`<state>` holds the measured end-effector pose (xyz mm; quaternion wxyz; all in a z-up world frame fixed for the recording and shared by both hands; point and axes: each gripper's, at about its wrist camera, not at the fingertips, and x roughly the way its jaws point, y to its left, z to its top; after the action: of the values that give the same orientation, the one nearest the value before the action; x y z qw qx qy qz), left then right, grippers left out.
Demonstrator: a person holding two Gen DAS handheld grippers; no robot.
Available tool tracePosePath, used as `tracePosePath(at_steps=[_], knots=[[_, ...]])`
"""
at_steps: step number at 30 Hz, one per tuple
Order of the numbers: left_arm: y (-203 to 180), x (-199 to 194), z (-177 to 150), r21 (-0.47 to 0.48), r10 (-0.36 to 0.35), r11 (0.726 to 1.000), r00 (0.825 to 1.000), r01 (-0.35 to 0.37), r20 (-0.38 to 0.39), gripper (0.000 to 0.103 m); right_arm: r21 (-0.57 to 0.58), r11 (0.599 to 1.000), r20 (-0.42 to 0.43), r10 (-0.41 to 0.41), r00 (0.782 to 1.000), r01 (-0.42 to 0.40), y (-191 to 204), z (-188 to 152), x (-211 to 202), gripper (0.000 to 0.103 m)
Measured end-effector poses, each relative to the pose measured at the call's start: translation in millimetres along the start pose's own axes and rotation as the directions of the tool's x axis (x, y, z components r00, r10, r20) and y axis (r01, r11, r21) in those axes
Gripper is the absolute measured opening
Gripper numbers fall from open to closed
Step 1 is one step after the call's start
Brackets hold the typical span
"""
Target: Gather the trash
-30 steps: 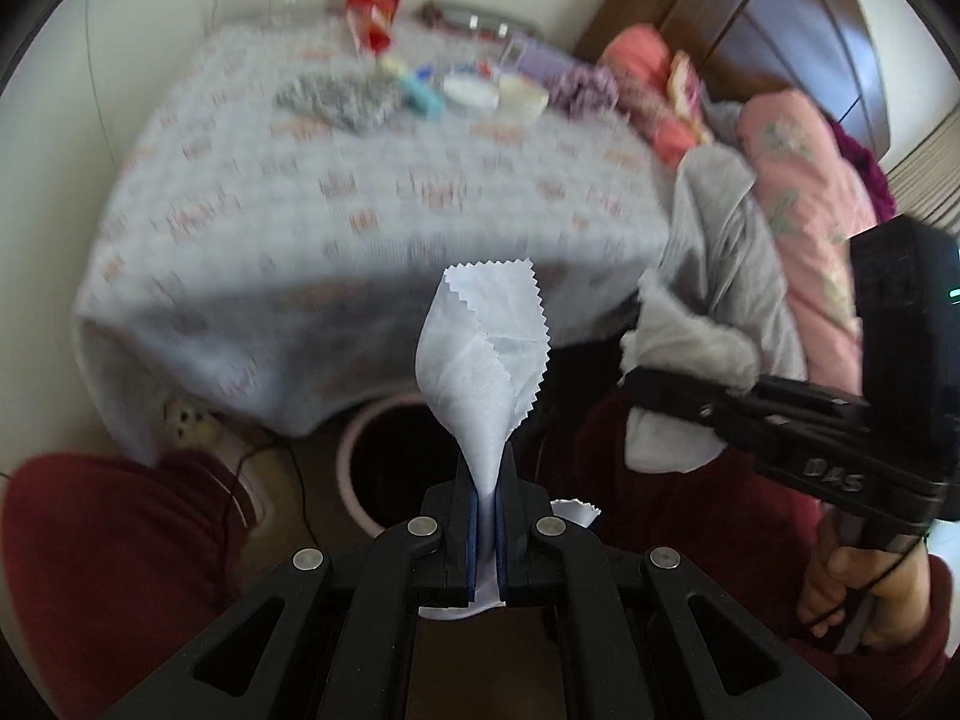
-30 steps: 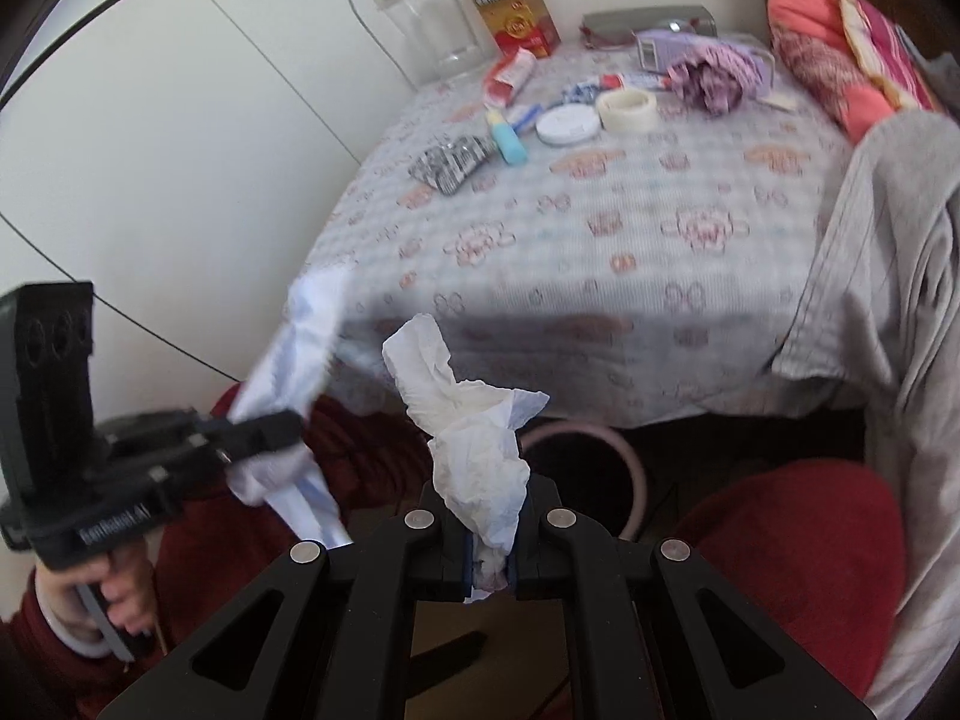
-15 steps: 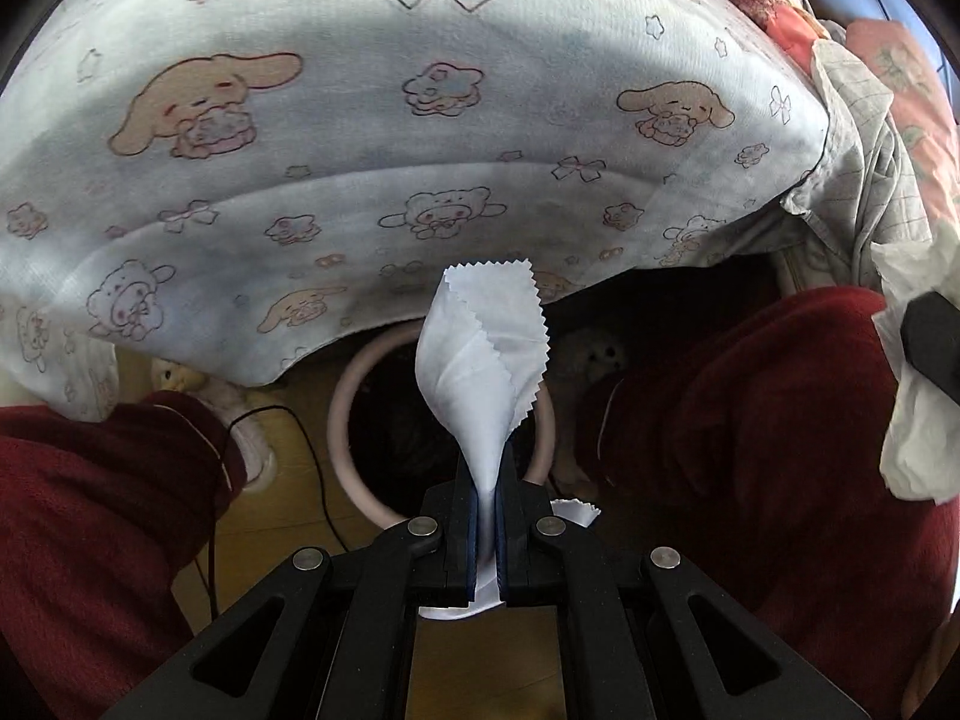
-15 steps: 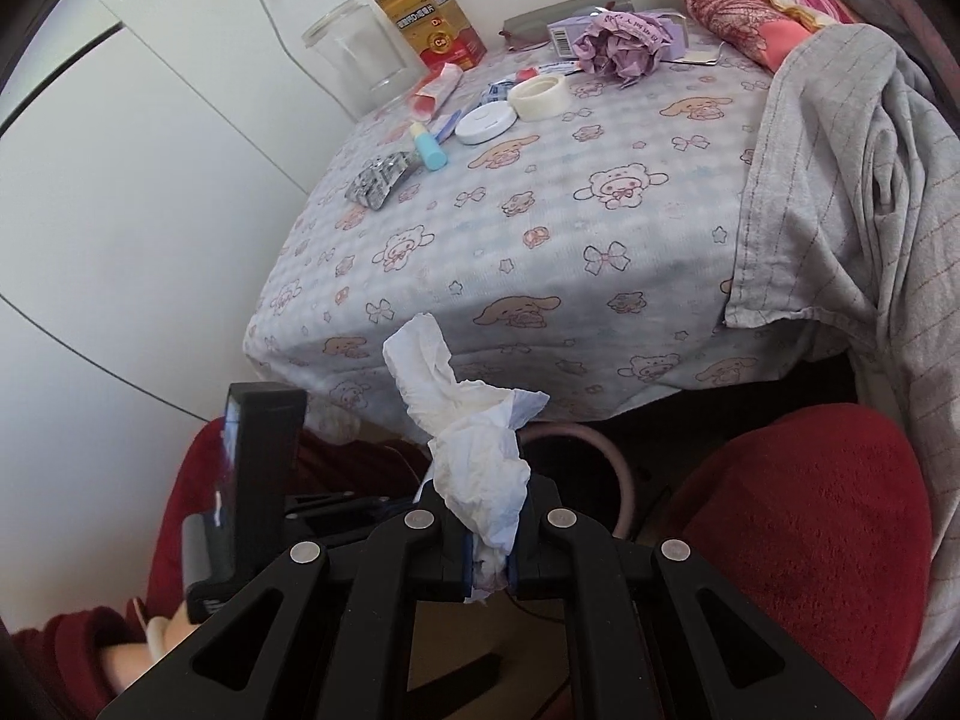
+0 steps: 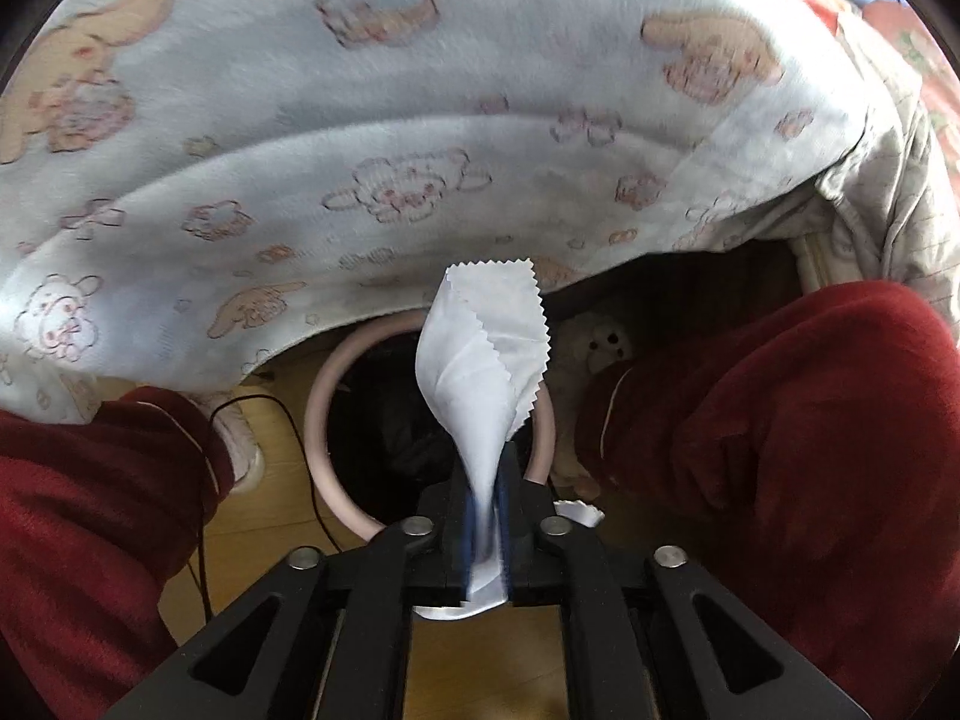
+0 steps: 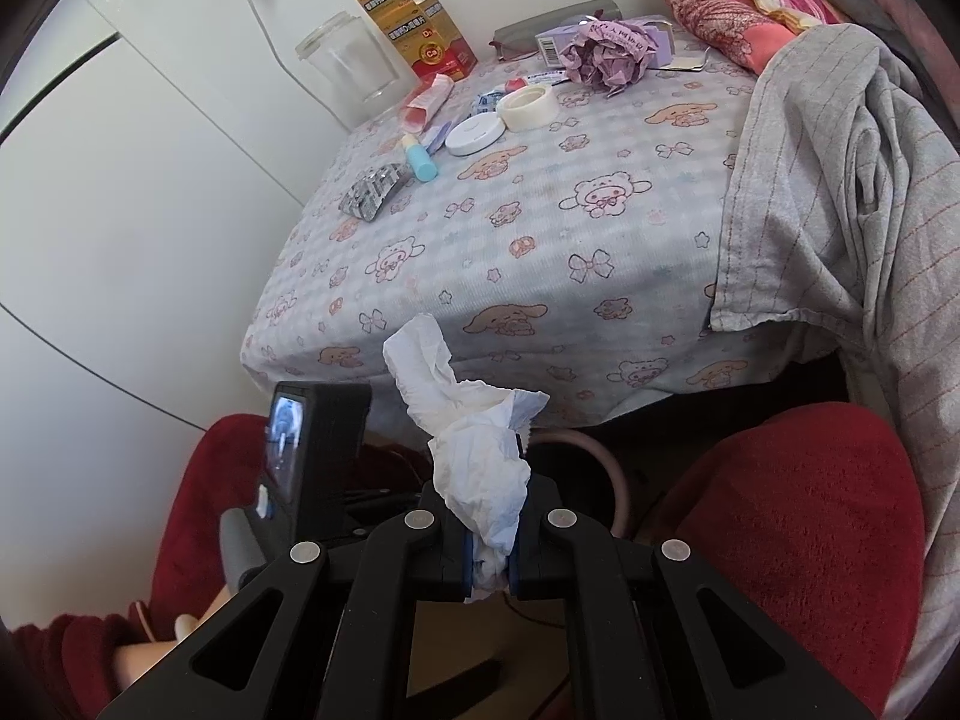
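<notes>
Directly above the pink-rimmed bin [image 5: 336, 420] on the floor, the left gripper [image 5: 487, 516] has dropped low and its jaws have just been opening, the zigzag-edged white wrapper [image 5: 486, 372] still standing between them, loosening, so a drop looks imminent. To its right, the right gripper [image 6: 489, 546] stays clamped on a crumpled tissue [image 6: 474, 456]; only its view shows the cluttered table [image 6: 480, 252] beyond and purple crumpled paper [image 6: 606, 54] awaiting collection.

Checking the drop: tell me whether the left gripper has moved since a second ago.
Yes. The left gripper has come down toward the bin, whose rim now looms larger under the cloth; its jaws have just been opening around the wipe.
</notes>
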<state>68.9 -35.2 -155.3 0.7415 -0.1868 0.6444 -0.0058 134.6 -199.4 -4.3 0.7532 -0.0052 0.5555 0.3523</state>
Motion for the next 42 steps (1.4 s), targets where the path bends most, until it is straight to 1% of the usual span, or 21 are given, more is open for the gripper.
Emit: tracePosePath(at_steps=[1,2,3,4,6,7,9,14,17,20,22,25,27,31,34,37,42], knots=[[0.5,4.0,-0.2,0.006,0.024,1.0,1.0,-0.024,-0.01,0.043,0.004,1.0,0.003,0.0,1.0,0.0,-0.9,-0.2,-0.9,0.007],[2.2,7.0,-0.3,0.006,0.042,0.999,0.999,-0.042,-0.013,0.057,0.007,1.0,0.008,0.0,1.0,0.0,-1.3,0.1,-2.0,0.007],[2.1,6.4,-0.7,0.003,0.057,0.998,0.998,-0.057,-0.006,0.08,0.009,1.0,0.013,0.002,1.0,-0.002,-1.8,0.3,-3.0,0.007],[2.6,3.1,-0.7,-0.003,0.069,0.998,0.997,-0.069,0.014,0.086,0.01,1.0,0.014,0.006,1.0,-0.006,-2.3,0.3,-3.7,0.007],[3.7,-4.3,0.5,-0.015,0.085,0.996,0.995,-0.084,0.053,0.087,0.01,1.0,0.017,0.007,1.0,-0.007,-2.8,0.2,-4.7,0.007],[4.0,-6.2,1.0,-0.018,0.09,0.996,0.994,-0.089,0.059,0.089,0.009,1.0,0.017,0.009,1.0,-0.009,-2.9,-0.1,-4.8,0.007],[5.1,-8.8,0.6,-0.02,0.092,0.996,0.994,-0.091,0.065,0.089,0.009,1.0,0.017,0.01,1.0,-0.01,-2.0,0.1,-4.7,0.007],[8.5,-11.9,1.0,-0.027,0.078,0.997,0.996,-0.076,0.05,0.089,0.006,1.0,0.014,0.01,1.0,-0.01,-1.2,0.3,-3.5,0.007],[11.9,-23.5,2.3,-0.026,0.084,0.996,0.995,-0.082,0.059,0.089,0.002,1.0,0.003,0.008,1.0,-0.008,0.2,0.1,-1.1,0.007],[18.1,-41.5,-1.2,-0.043,0.119,0.992,0.99,-0.116,0.08,0.089,-0.004,1.0,-0.031,0.01,0.999,-0.01,2.2,1.1,5.9,0.007],[27.9,-59.4,-6.9,-0.078,0.146,0.987,0.983,-0.138,0.11,0.089,-0.014,1.0,-0.083,0.003,0.997,-0.004,4.2,2.1,16.6,0.007],[43.0,-81.5,-15.2,-0.147,0.162,0.979,0.974,-0.139,0.157,0.089,-0.04,0.999,-0.191,-0.012,0.981,0.005,9.4,3.4,41.9,0.007],[53.8,-96.0,-22.0,-0.199,0.156,0.973,0.969,-0.118,0.189,0.089,-0.069,0.998,-0.249,-0.019,0.968,0.002,16.2,4.9,59.0,0.007],[65.9,-110.4,-30.7,-0.246,0.156,0.964,0.963,-0.1,0.22,0.089,-0.133,0.991,-0.338,-0.05,0.94,0.005,28.7,5.5,98.3,0.007],[65.9,-111.6,-31.0,-0.258,0.148,0.962,0.962,-0.086,0.23,0.089,-0.146,0.989,-0.387,-0.061,0.92,0.004,30.0,3.9,125.3,0.007],[68.7,-115.4,-31.4,-0.26,0.15,0.962,0.958,-0.084,0.243,0.089,-0.176,0.984,-0.419,-0.095,0.903,0.022,29.3,1.7,145.1,0.007],[68.2,-117.2,-33.6,-0.255,0.156,0.963,0.957,-0.092,0.245,0.089,-0.208,0.978,-0.451,-0.118,0.885,0.024,29.7,-5.8,165.9,0.007]])
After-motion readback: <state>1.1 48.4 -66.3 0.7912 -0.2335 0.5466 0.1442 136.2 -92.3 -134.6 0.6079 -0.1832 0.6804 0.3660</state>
